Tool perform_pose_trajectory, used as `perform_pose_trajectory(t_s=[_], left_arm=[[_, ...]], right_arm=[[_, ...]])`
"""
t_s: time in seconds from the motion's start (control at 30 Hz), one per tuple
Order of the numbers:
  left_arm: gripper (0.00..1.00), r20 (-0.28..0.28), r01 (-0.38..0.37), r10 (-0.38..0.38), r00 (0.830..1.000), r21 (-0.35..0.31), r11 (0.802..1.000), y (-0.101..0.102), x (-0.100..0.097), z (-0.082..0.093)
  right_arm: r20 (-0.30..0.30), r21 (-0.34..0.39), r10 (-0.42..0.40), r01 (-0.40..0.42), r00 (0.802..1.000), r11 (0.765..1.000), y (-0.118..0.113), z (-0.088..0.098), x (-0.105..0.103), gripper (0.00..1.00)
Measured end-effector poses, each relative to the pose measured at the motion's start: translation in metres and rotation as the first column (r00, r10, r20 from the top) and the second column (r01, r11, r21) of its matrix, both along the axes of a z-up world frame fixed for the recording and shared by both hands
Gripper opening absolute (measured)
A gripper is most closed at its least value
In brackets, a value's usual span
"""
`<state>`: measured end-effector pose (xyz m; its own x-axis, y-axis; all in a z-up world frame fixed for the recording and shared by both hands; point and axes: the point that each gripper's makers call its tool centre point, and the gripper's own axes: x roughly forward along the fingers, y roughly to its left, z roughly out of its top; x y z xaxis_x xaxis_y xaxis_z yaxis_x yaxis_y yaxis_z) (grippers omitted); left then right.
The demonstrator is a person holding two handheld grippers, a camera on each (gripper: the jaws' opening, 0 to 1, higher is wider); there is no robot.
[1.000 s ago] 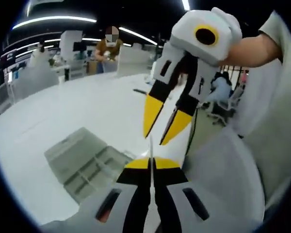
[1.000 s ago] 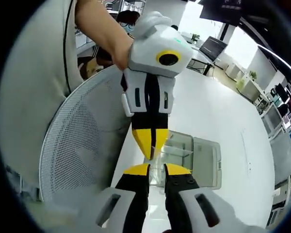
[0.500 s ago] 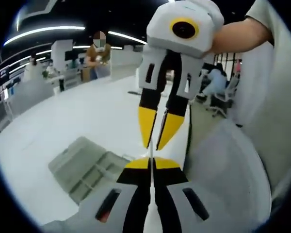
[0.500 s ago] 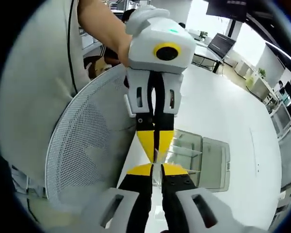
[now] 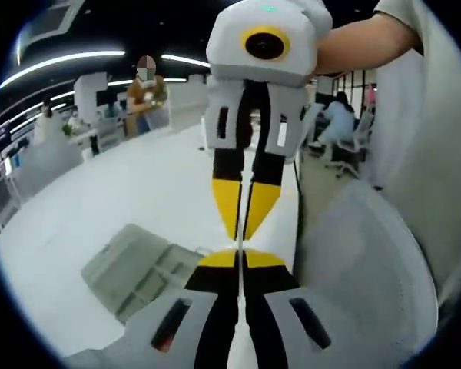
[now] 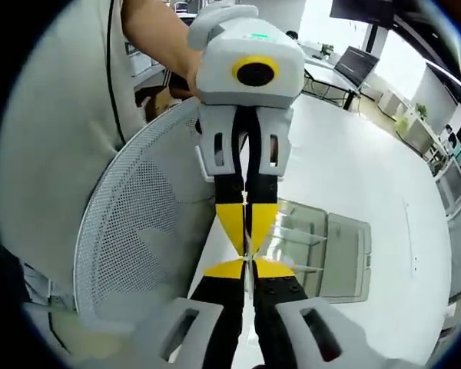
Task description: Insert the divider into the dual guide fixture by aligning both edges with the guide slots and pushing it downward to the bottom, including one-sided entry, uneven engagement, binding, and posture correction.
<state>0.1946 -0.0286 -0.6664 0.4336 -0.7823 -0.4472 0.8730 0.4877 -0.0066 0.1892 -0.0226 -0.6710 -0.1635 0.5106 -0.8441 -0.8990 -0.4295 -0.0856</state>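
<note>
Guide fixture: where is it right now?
The guide fixture lies on the white table, right of the meeting grippers in the right gripper view; in the left gripper view it sits lower left.

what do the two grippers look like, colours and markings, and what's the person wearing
Both the left gripper and the right gripper have white housings, black jaws with yellow tips and slotted white side plates. The right gripper's housing has a small green light on top. The person wears a light, short-sleeved top.

**Clearance around the fixture**

Left gripper (image 6: 246, 234) and right gripper (image 5: 242, 227) met tip to tip above the table edge (image 5: 280, 223). Mesh chair back (image 6: 131, 231) crowded one side. Fixture (image 6: 323, 246) lay unobstructed; open tabletop (image 6: 353, 169) beyond.
</note>
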Motion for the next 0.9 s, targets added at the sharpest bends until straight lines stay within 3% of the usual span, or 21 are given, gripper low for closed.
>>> perform_pose_trajectory(t_s=[0.2, 0.47, 0.7, 0.9], left_arm=[[0.0, 0.009, 0.011, -0.011, 1.0, 0.004, 1.0, 0.0, 0.0, 0.0], [0.0, 0.008, 0.014, -0.014, 1.0, 0.0, 1.0, 0.001, 0.002, -0.001], [0.01, -0.032, -0.005, 0.005, 0.999, -0.001, 1.0, 0.005, 0.003, -0.01], [0.01, -0.066, 0.004, -0.005, 0.998, -0.005, 1.0, 0.005, -0.001, -0.014]], right_arm=[[-0.01, -0.004, 0.014, -0.014, 1.0, 1.0, -0.001, 0.0, -0.001, 0.0], [-0.042, -0.015, -0.028, 0.027, 0.999, 1.0, -0.001, -0.001, 0.0, 0.0], [-0.121, -0.028, -0.116, 0.114, 0.986, 0.993, -0.001, 0.002, 0.002, 0.0], [-0.207, -0.041, -0.19, 0.185, 0.96, 0.982, 0.002, 0.005, -0.003, 0.0]])
